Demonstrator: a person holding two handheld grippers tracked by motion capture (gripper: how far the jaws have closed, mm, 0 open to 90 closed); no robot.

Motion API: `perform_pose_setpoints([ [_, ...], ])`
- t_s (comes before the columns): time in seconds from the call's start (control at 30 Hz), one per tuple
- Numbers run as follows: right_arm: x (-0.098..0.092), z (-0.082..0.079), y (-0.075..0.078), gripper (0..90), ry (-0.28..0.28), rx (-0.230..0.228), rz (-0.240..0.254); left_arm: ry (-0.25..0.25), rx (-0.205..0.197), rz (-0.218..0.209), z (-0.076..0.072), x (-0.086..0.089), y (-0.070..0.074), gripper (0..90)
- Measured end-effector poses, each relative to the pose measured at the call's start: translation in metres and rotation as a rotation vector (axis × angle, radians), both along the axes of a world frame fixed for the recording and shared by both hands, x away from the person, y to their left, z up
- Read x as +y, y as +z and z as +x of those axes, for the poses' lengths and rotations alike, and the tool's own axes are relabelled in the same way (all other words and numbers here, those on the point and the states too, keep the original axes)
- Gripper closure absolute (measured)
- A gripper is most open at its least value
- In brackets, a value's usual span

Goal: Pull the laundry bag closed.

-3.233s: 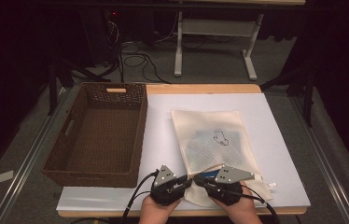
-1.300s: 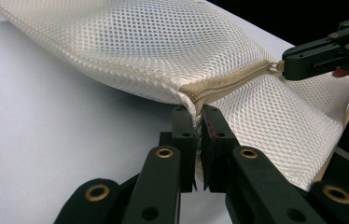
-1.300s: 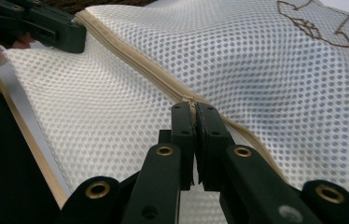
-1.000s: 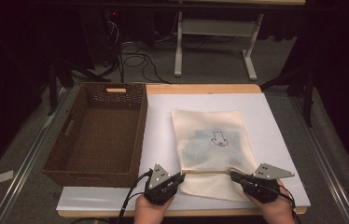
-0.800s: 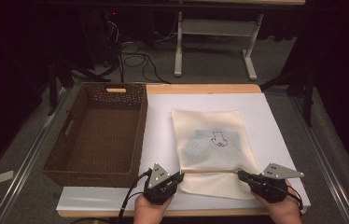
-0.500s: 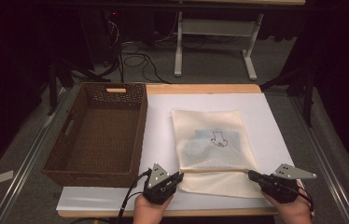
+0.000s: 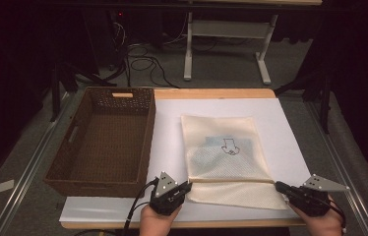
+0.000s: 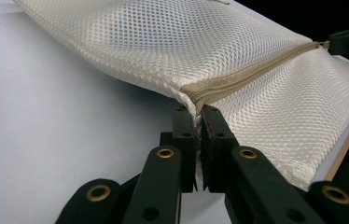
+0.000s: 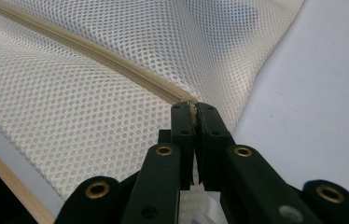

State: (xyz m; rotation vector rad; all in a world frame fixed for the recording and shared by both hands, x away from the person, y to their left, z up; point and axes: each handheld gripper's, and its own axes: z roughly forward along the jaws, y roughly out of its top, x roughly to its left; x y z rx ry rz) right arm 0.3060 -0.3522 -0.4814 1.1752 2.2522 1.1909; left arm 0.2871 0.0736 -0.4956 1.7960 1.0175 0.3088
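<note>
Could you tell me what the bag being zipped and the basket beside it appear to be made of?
The bag looks like cream synthetic mesh, matte: fine regular holes show, with a tan woven zipper tape across it. The basket looks like dark brown woven wicker or rattan, perhaps plastic imitation: its walls show a plaited, openwork weave.

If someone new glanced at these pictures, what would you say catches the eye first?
A cream mesh bag lies on the white table, its zipper stretched between two tongs: the left tongs clamp one end, the right tongs the other. Left of it sits an empty brown wicker basket.
</note>
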Motion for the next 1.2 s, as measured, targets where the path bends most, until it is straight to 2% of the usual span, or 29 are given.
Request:
perform_pose_setpoints([
  [0.13,0.001,0.001,-0.001,88.2,-0.004,0.003,-0.024,0.006,0.016,0.004,0.001,0.001,0.0,85.9],
  [0.47,-0.002,0.002,-0.002,88.1,-0.02,0.009,-0.029,0.001,0.035,0.03,-0.002,0.0,-0.002,86.0],
  [0.57,-0.001,0.001,-0.004,88.1,-0.008,0.017,-0.031,-0.015,0.046,0.087,-0.003,0.0,-0.005,85.9],
  [0.63,0.002,0.0,-0.008,88.2,0.012,0.042,-0.041,-0.016,0.076,0.136,-0.003,-0.001,-0.009,85.5],
  [0.7,0.007,-0.001,-0.012,88.1,0.028,0.057,-0.068,-0.004,0.091,0.153,-0.003,0.0,-0.011,85.2],
  [0.77,0.011,-0.002,-0.013,88.0,0.041,0.053,-0.097,-0.001,0.106,0.176,-0.002,0.0,-0.013,84.6],
  [0.87,0.016,-0.003,-0.016,87.8,0.046,0.062,-0.122,-0.004,0.138,0.2,-0.001,-0.002,-0.017,82.7],
  [0.9,0.015,-0.002,-0.016,87.6,0.047,0.059,-0.123,0.0,0.138,0.201,-0.001,-0.001,-0.017,80.5],
  [1.0,0.014,-0.003,-0.015,86.1,0.044,0.051,-0.107,0.024,0.104,0.204,-0.001,0.001,-0.013,67.0],
  [1.13,0.01,-0.005,-0.009,79.0,0.024,0.009,-0.055,0.061,0.002,0.185,-0.005,0.007,-0.003,55.1],
  [1.2,0.009,-0.007,-0.005,75.4,0.013,-0.015,-0.025,0.088,-0.067,0.183,-0.007,0.009,0.002,51.8],
])
